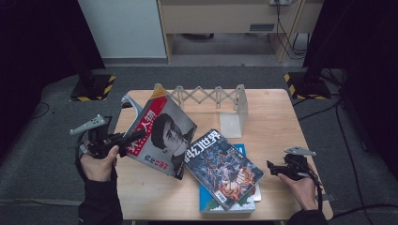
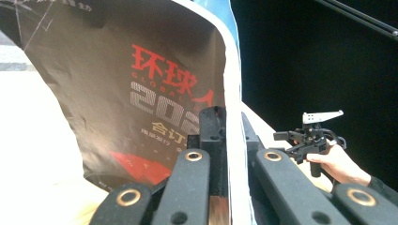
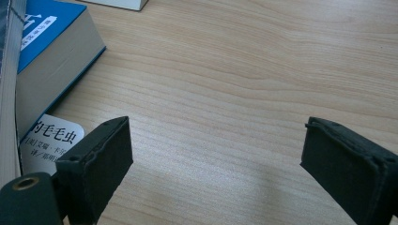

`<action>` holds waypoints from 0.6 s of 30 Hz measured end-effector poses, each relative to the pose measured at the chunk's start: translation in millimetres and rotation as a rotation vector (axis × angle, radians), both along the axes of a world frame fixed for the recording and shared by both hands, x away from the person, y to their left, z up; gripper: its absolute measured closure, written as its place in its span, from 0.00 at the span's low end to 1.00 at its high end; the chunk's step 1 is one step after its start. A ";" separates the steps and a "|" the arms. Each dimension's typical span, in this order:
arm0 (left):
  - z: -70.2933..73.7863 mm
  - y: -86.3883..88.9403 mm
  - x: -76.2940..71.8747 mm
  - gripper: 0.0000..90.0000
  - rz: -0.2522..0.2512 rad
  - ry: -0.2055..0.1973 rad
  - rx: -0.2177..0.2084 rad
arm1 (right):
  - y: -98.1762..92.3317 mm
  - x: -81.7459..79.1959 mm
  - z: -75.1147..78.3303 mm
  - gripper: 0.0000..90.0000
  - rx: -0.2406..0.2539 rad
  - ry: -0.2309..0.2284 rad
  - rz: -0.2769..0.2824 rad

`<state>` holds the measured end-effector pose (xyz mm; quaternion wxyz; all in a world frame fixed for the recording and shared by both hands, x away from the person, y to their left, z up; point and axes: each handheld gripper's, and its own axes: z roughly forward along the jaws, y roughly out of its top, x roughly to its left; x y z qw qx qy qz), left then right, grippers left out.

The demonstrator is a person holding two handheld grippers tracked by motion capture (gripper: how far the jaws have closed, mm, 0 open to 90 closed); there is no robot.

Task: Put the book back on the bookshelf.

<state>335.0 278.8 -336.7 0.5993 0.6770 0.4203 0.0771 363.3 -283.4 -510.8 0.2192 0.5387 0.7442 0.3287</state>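
Observation:
A magazine [image 1: 162,136] with a red title and a portrait on its cover is lifted off the wooden table [image 1: 281,122], tilted, at the left. My left gripper [image 1: 133,137] is shut on its left edge. In the left gripper view the jaws clamp the curved cover [image 2: 141,93] near its spine, and the gripper [image 2: 230,122] points toward the other hand. My right gripper [image 1: 271,165] rests low at the table's right, open with nothing between its pads [image 3: 101,154], just over bare wood [image 3: 234,70].
A stack lies front and centre: a dark illustrated magazine [image 1: 223,166] on a blue book [image 1: 211,201], whose corner [image 3: 47,28] is close to the right jaws. A white expanding book rack [image 1: 206,96] stands at the back edge.

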 end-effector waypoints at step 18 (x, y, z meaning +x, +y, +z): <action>15.0 -18.6 32.4 0.96 -0.076 0.022 0.068 | -0.6 0.2 -1.1 0.10 -0.002 0.006 -0.003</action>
